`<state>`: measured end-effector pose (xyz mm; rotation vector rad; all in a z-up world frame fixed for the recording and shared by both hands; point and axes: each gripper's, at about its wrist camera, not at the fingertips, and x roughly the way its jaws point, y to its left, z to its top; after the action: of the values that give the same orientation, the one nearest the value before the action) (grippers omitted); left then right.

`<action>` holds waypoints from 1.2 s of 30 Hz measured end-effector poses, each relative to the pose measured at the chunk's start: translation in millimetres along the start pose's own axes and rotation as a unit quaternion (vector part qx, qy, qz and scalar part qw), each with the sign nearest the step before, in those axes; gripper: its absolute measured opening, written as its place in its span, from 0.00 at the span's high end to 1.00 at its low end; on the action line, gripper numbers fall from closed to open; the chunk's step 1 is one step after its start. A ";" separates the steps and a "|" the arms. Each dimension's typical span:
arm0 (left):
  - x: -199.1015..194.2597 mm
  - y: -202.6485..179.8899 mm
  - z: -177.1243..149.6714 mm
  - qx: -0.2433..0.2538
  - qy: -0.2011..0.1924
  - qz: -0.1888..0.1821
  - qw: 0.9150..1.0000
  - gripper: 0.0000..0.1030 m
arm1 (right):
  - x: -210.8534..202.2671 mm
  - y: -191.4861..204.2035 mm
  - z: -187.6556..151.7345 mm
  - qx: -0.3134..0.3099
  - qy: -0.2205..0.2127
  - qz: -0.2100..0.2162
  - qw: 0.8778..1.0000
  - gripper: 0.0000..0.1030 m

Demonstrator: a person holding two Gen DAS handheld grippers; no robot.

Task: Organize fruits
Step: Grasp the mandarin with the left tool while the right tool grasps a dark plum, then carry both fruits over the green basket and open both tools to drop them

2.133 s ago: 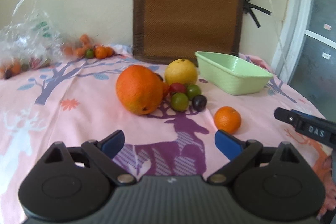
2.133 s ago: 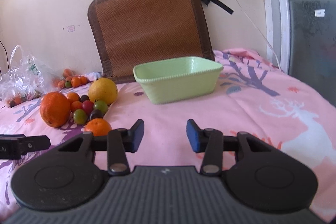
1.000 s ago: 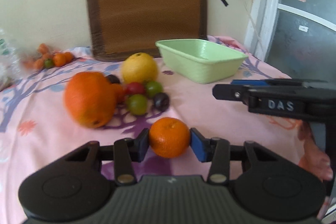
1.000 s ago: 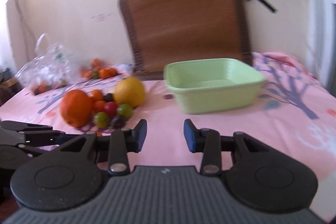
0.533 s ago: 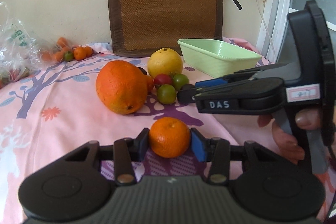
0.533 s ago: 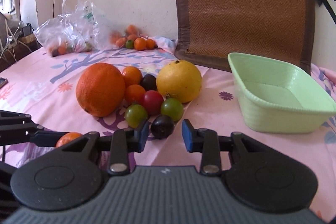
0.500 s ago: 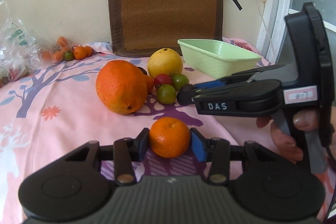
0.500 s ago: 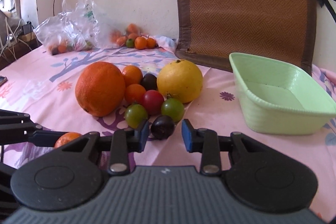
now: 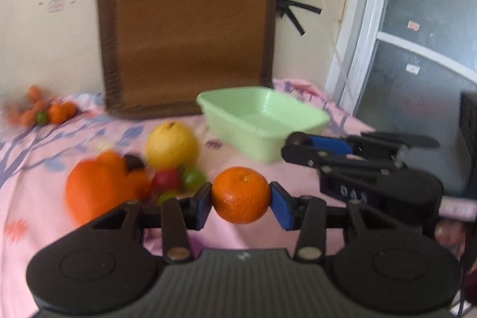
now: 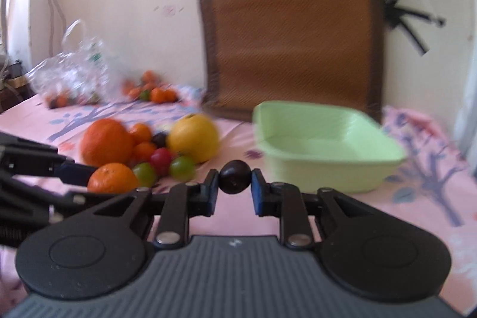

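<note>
My left gripper [image 9: 241, 200] is shut on a small orange [image 9: 241, 194] and holds it above the pink cloth; the orange also shows in the right wrist view [image 10: 111, 178]. My right gripper [image 10: 234, 184] is shut on a dark plum [image 10: 235, 176], lifted in front of the light green basin [image 10: 328, 151], which also shows in the left wrist view [image 9: 262, 121]. The fruit pile lies to the left: a big orange [image 9: 95, 189], a yellow citrus [image 9: 172, 143], and red and green small fruits [image 10: 167, 163].
A brown mat [image 9: 187, 35] leans on the wall behind the basin. A plastic bag [image 10: 74, 70] and several small oranges [image 10: 149, 93] lie at the far left. The glass door frame [image 9: 357, 29] stands at the right. The pink cloth [image 10: 417, 213] covers the table.
Both grippers have lifted and swung toward the basin. The right gripper has closed on the dark plum and taken it from the pile. The left still holds the small orange.
</note>
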<state>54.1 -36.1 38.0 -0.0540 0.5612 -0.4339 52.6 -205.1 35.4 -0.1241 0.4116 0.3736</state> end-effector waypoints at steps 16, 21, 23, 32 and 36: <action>133.8 -22.5 62.0 -0.030 0.052 -0.021 0.998 0.59 | 32.0 -60.0 0.6 0.005 -0.027 -0.077 0.997 0.73; 130.3 -27.8 62.1 -0.021 0.040 -0.011 0.999 0.48 | 31.4 -62.7 0.4 0.020 -0.028 -0.073 0.997 0.70; 124.1 -27.7 65.0 -0.023 0.034 -0.012 0.999 0.48 | 30.2 -62.8 0.1 0.023 -0.032 -0.074 0.996 0.69; 6.5 28.4 74.8 -0.095 -0.067 0.014 0.993 0.48 | 14.2 -69.2 0.9 0.069 -0.066 -0.077 0.992 0.70; -40.0 62.6 60.2 -0.111 -0.081 0.083 0.987 0.48 | 1.0 -65.2 10.7 0.099 -0.071 -0.037 0.992 0.70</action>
<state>79.5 33.2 98.8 -0.2516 0.4480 -0.2012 82.1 -263.0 47.5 0.0791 0.3011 0.2642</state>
